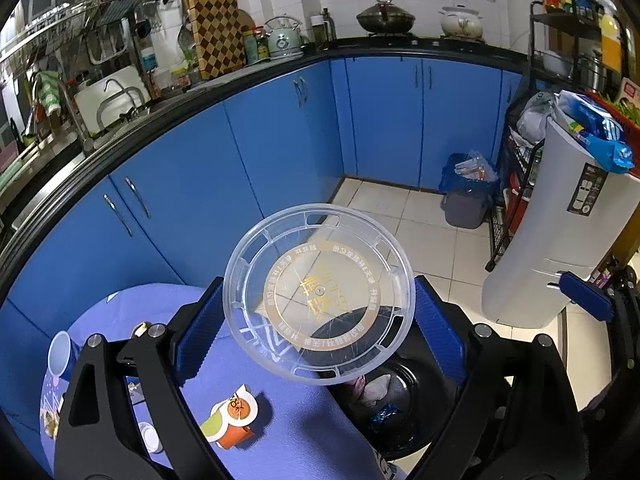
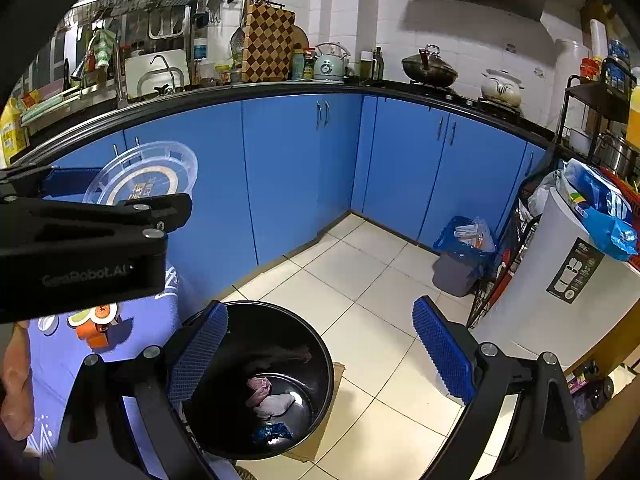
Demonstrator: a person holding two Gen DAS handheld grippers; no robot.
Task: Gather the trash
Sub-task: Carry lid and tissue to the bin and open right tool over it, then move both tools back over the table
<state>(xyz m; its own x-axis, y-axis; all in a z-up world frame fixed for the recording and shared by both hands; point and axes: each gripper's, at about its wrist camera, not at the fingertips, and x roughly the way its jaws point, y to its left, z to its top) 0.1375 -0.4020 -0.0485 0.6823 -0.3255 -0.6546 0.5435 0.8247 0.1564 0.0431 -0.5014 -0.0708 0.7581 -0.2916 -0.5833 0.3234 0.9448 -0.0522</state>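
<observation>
Clear plastic, ringed in gold print, is what the left claw [image 1: 320, 320] carries: a round lid [image 1: 319, 292] set between its two blue pads. Both rims of the lid run up against the pads, so the claw looks clamped on it at a wide spread, though the exact contact at the right pad is hard to make out through the see-through rim. The lid hangs tilted above the edge of the blue-clothed bench [image 1: 280, 432] and partly over the black bin [image 1: 404, 400] that stands on the floor beside it.

From the right wrist view the same lid [image 2: 144, 172] shows at the upper left, half covered by the black body of the left claw [image 2: 120, 196]. The right claw [image 2: 320, 356] stands wide apart with nothing between its pads, above the black bin [image 2: 260, 380]. Inside the bin lie a pinkish crumpled piece [image 2: 264, 394] and a blue wrapper [image 2: 276, 432]; what they are cannot be told.

On the bench an orange and green paper cup [image 1: 232, 420] lies on its side, and a white cup [image 1: 60, 352] sits near the far left edge, partly cut off by the claw's frame. Smaller scraps near it are too hidden to name. A bare hand [image 2: 16, 380] shows at the left border of the right wrist view.
</observation>
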